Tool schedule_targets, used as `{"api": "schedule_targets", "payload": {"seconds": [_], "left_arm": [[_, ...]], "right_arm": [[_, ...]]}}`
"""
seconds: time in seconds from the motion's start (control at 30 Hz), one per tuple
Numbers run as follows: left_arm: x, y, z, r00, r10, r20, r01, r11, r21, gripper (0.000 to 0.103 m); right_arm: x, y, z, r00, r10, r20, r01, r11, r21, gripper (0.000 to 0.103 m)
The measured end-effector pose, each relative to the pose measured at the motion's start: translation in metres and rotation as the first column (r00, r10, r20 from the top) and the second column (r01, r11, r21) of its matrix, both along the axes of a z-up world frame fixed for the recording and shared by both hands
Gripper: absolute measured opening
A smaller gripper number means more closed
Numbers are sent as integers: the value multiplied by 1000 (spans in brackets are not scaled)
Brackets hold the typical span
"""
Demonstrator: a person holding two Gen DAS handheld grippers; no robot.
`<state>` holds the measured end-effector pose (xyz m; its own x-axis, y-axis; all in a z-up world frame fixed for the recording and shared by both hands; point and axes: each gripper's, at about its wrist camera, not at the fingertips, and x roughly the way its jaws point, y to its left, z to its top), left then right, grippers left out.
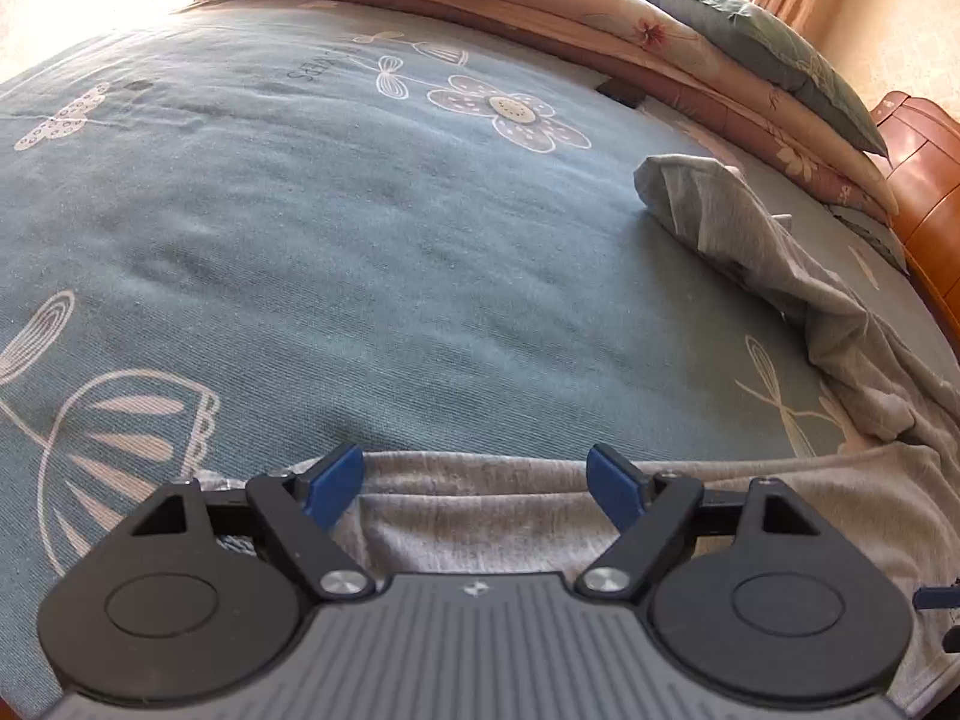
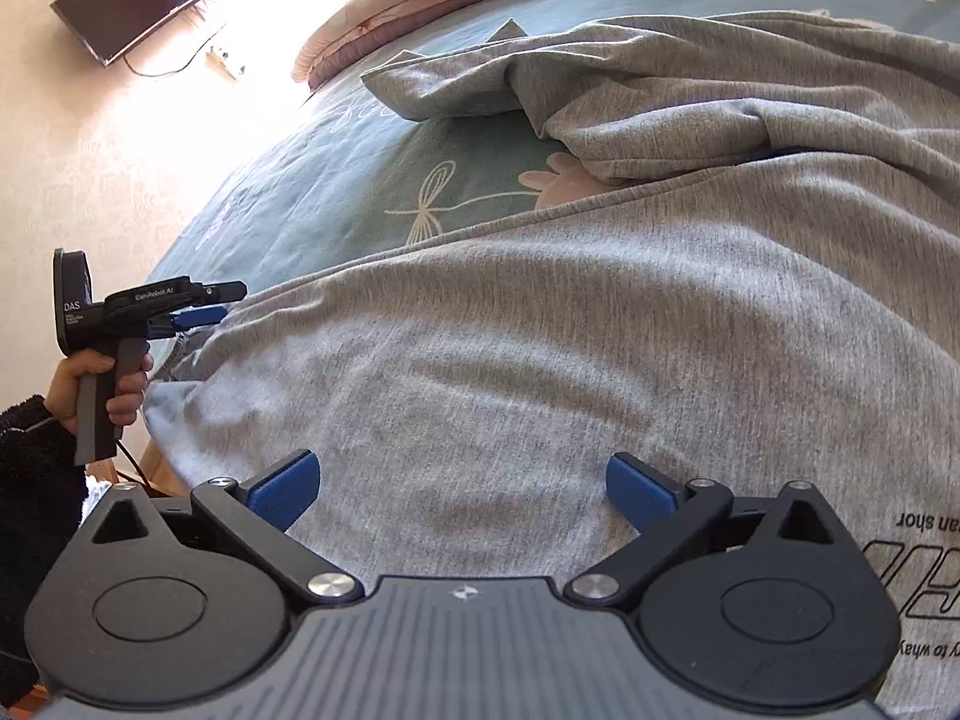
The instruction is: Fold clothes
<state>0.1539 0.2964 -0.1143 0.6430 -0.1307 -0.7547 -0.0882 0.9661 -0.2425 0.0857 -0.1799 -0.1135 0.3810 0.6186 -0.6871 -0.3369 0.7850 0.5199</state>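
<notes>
The bed (image 1: 300, 228) takes up most of both views, its edges cut off, under a blue flowered sheet. One grey shirt (image 2: 540, 360) lies spread on it, bunched up at the far end; the black print by the right edge is upside down and cropped, so it's not readable. One pillow (image 1: 774, 54) sits on the folded quilt (image 1: 600, 18). Two claws: the right gripper (image 2: 462, 489) hangs spread wide right over the shirt, nothing pinched. The left gripper (image 1: 474, 483) is also released, over the shirt's edge. A hand (image 2: 96, 390) holds it, sleeve mostly out of frame.
</notes>
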Motion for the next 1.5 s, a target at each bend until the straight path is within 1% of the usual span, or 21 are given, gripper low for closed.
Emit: {"api": "schedule_targets", "payload": {"seconds": [0.1,0.13,0.17,0.23,0.37,0.43,0.53,0.57,0.6,0.63,0.7,0.77,0.9,1.0,1.1,1.2,1.27,1.33,1.37,1.43,1.5], "left_arm": [[7,-7,4,1000,17,-14,-16,997,71,81],[2,-8,11,1000,23,1,-23,997,78,81],[-6,-9,19,1000,13,27,-15,998,63,81],[-24,-10,34,999,-13,46,12,1000,25,82],[-51,-18,41,995,-102,2,101,994,-40,84],[-51,-19,32,994,-108,-25,106,992,-66,85],[-34,-13,7,994,-61,-95,53,995,-85,85],[-27,-9,-2,994,-36,-105,27,996,-81,85],[-21,-6,-2,997,-20,-74,13,997,-82,90],[-16,-2,-2,999,-4,-42,0,996,-84,90],[-7,2,-1,999,25,-38,-29,995,-98,91],[-3,1,2,998,29,-60,-35,995,-89,90],[-32,-5,26,999,27,-19,-28,999,-18,90],[-64,-13,41,999,-36,0,36,998,-53,91],[-90,-21,42,996,-82,-17,81,994,-68,91],[-95,-21,26,995,-78,-69,71,992,-103,91],[-92,-14,9,989,-13,-148,0,996,-87,90],[-99,-6,6,988,9,-152,-25,994,-107,91],[-101,-4,7,984,17,-176,-36,994,-107,91],[-109,-3,11,982,18,-190,-34,996,-82,91],[-110,-3,16,977,41,-208,-53,997,-51,91]], "right_arm": [[1,-1,0,1000,-14,-5,14,1000,15,103],[0,0,0,1000,0,6,0,1000,2,103],[-1,2,0,1000,14,17,-13,1000,-11,103],[-4,6,0,999,29,41,-27,999,-36,103],[-7,11,0,997,28,68,-23,997,-72,103],[-9,14,0,996,27,79,-20,996,-90,103],[-11,19,0,995,33,98,-21,992,-121,103],[-12,20,0,994,32,101,-18,991,-129,103],[-12,21,0,994,28,102,-14,991,-134,103],[-12,22,0,994,26,102,-12,990,-139,103],[-13,23,0,994,27,104,-11,989,-147,103],[-14,24,0,994,30,108,-13,988,-156,103],[-15,24,0,993,29,118,-10,988,-157,103],[-16,26,-1,992,26,123,-6,987,-162,103],[-16,29,-1,992,19,129,4,985,-173,103],[-17,33,-1,990,19,140,9,981,-194,103],[-19,34,-1,989,23,146,8,978,-208,103],[-20,34,-1,989,24,146,8,977,-211,103],[-20,33,-1,989,20,146,10,979,-206,103],[-20,31,-1,990,13,143,15,981,-195,103],[-19,32,-1,990,11,139,17,980,-199,103]]}}
